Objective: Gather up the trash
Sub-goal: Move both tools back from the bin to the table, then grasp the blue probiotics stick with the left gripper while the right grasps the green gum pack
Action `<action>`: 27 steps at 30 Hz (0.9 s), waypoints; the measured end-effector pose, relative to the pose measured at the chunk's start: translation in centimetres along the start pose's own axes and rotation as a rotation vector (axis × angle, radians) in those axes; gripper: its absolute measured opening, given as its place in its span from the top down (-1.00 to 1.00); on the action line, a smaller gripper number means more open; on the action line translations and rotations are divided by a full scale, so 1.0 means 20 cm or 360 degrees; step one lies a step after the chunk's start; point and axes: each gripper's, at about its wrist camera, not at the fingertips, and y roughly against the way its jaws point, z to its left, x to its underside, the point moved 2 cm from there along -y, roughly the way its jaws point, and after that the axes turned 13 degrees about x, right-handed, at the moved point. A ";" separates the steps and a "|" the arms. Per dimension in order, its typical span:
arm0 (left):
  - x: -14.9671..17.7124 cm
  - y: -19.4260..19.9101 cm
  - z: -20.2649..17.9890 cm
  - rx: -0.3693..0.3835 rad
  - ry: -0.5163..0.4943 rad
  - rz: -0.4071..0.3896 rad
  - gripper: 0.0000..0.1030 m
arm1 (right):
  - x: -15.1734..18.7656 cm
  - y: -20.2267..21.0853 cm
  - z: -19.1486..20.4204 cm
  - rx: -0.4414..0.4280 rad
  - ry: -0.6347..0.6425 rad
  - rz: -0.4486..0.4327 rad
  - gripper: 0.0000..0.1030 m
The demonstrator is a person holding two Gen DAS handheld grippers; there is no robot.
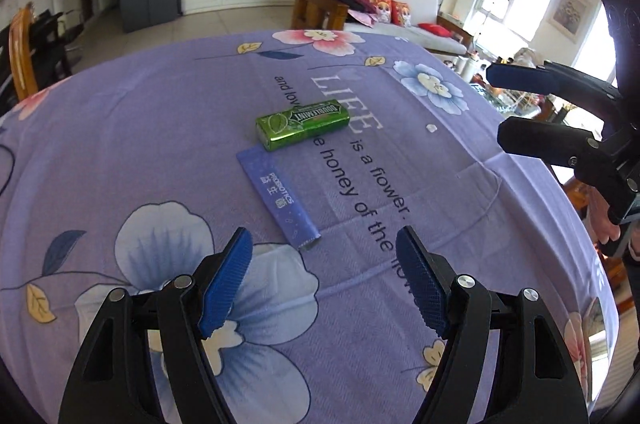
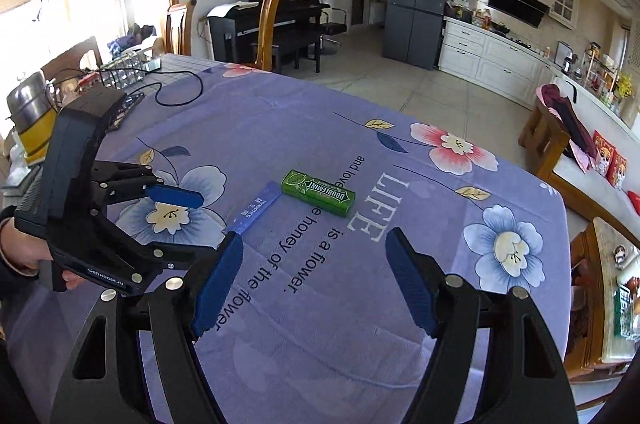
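Observation:
A green Doublemint gum pack (image 1: 303,123) (image 2: 319,192) lies mid-table on the purple flowered tablecloth (image 1: 140,151) (image 2: 328,324). Touching its end is a flat blue probiotics sachet (image 1: 278,199) (image 2: 254,208). My left gripper (image 1: 324,244) hovers open just short of the sachet's near end, nothing between its blue pads. In the right wrist view the left gripper (image 2: 208,220) shows at the left, held by a hand, its tips beside the sachet. My right gripper (image 2: 314,244) is open above the cloth, short of the gum pack; in the left wrist view the right gripper (image 1: 494,103) juts in from the right edge.
A metal canister (image 2: 30,103), a wire rack (image 2: 124,67) and a black cable (image 2: 180,87) sit at the table's far left end. Wooden chairs (image 2: 266,23) (image 1: 20,55) stand around the table. A small white crumb (image 1: 432,127) lies on the cloth. Kitchen cabinets and a sofa lie beyond.

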 end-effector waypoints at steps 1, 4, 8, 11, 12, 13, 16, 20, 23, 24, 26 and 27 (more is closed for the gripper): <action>-0.01 -0.02 0.01 -0.0004 0.0017 0.0011 -0.43 | -0.02 -0.04 0.00 -0.0006 0.0026 0.0007 -0.42; -0.01 -0.09 0.04 -0.0022 0.0056 0.0030 -0.43 | -0.06 -0.16 -0.01 -0.0037 0.0107 0.0024 -0.42; -0.02 -0.14 0.09 -0.0042 0.0108 0.0036 -0.43 | -0.09 -0.30 -0.02 -0.0114 0.0169 0.0050 -0.42; -0.04 -0.16 0.11 -0.0067 0.0103 0.0029 -0.43 | -0.10 -0.38 -0.01 -0.0162 0.0229 0.0072 -0.42; -0.04 -0.17 0.11 -0.0074 0.0094 0.0028 -0.43 | -0.10 -0.41 0.00 -0.0174 0.0250 0.0082 -0.43; -0.04 -0.17 0.11 -0.0074 0.0093 0.0025 -0.43 | -0.11 -0.43 0.01 -0.0186 0.0272 0.0092 -0.43; -0.05 -0.18 0.12 -0.0065 0.0095 0.0007 -0.43 | -0.12 -0.50 0.04 -0.0209 0.0305 0.0109 -0.43; -0.06 -0.20 0.12 -0.0133 0.0019 0.0015 -0.38 | -0.13 -0.57 0.07 -0.0221 0.0343 0.0113 -0.43; -0.06 -0.19 0.14 -0.0123 0.0017 0.0001 -0.23 | -0.15 -0.63 0.08 -0.0230 0.0360 0.0115 -0.43; -0.06 -0.18 0.15 -0.0113 0.0022 -0.0002 -0.20 | -0.15 -0.64 0.08 -0.0234 0.0357 0.0110 -0.44; -0.06 -0.17 0.15 -0.0112 0.0016 -0.0003 -0.14 | -0.16 -0.66 0.09 -0.0251 0.0363 0.0111 -0.44; -0.06 -0.18 0.15 -0.0124 0.0001 -0.0002 -0.13 | -0.16 -0.67 0.09 -0.0249 0.0373 0.0114 -0.44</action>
